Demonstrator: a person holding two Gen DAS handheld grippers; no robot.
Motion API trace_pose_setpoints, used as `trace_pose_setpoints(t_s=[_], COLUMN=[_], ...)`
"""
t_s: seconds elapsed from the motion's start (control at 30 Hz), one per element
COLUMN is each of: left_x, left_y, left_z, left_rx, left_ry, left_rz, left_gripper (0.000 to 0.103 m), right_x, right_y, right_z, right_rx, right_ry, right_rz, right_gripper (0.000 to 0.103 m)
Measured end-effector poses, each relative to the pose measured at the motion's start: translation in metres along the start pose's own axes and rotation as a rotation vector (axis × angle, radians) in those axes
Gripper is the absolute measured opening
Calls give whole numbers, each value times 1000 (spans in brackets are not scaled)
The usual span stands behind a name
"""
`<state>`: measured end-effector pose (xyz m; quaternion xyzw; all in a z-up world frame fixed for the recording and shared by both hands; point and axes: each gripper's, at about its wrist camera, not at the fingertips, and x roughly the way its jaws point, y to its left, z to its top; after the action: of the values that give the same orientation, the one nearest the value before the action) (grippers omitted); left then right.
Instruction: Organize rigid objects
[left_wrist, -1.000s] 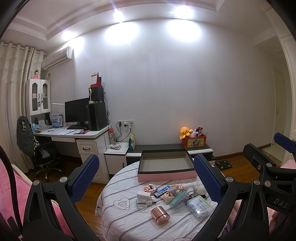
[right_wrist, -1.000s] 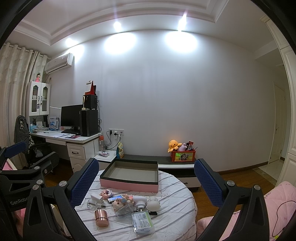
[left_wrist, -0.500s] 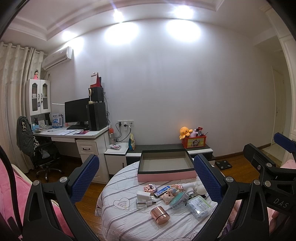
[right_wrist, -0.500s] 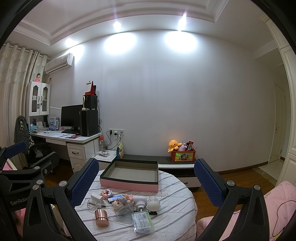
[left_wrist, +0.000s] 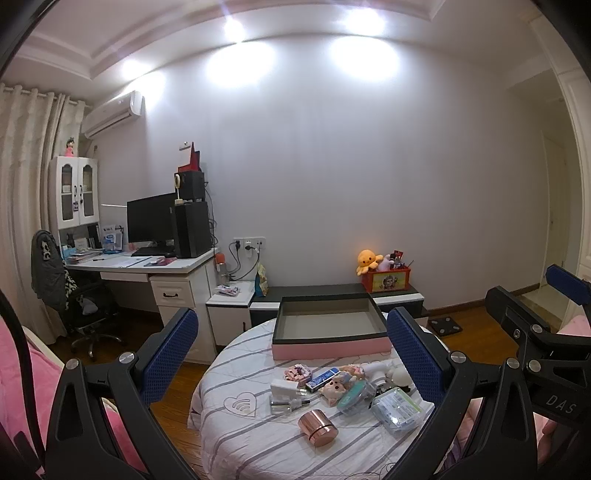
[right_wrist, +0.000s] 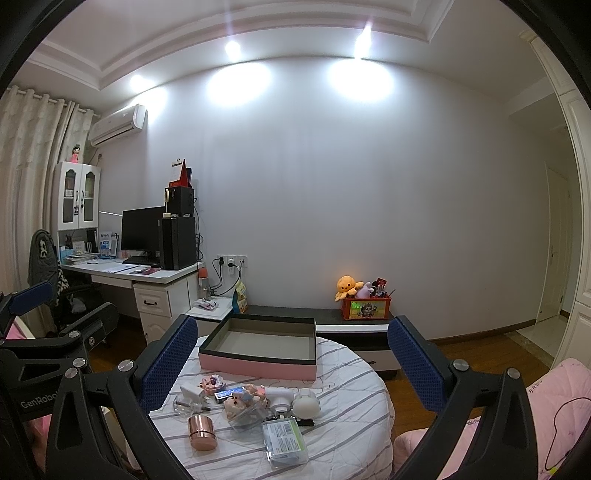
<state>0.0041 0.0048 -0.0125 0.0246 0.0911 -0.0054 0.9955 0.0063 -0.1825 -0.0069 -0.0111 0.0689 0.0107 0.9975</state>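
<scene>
A round table with a striped cloth (left_wrist: 236, 439) (right_wrist: 354, 424) carries an empty pink box with a dark rim (left_wrist: 330, 341) (right_wrist: 258, 363) at its far side. In front of the box lie several small items: a rose-gold cylinder (left_wrist: 318, 427) (right_wrist: 201, 431), a clear plastic case (left_wrist: 397, 407) (right_wrist: 284, 439), a white round object (right_wrist: 306, 406), a small doll (left_wrist: 332, 387), a blue packet (left_wrist: 323, 377). My left gripper (left_wrist: 291, 354) is open, held above and short of the table. My right gripper (right_wrist: 288, 362) is open too, nothing between its fingers.
A desk with monitor and speakers (left_wrist: 162, 254) stands at the left with an office chair (left_wrist: 74, 295). A low cabinet (right_wrist: 332, 317) behind the table holds a red toy box (right_wrist: 365, 306). Pink bedding (right_wrist: 546, 410) lies at the right. The other gripper shows at each view's edge.
</scene>
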Motion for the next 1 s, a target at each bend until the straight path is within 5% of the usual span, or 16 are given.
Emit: trace_pose_setpoints(t_s=[0.37, 1.0], left_x=[37, 191], left_y=[-5, -10], left_z=[-20, -175], left_rx=[14, -56], left_ry=[80, 632], left_rz=[-46, -100], left_gripper=[103, 103], right_x=[20, 154], right_y=[-5, -20], right_z=[-13, -171], right_rx=[3, -22], right_ry=[50, 507], right_rz=[3, 64], right_gripper=[103, 103])
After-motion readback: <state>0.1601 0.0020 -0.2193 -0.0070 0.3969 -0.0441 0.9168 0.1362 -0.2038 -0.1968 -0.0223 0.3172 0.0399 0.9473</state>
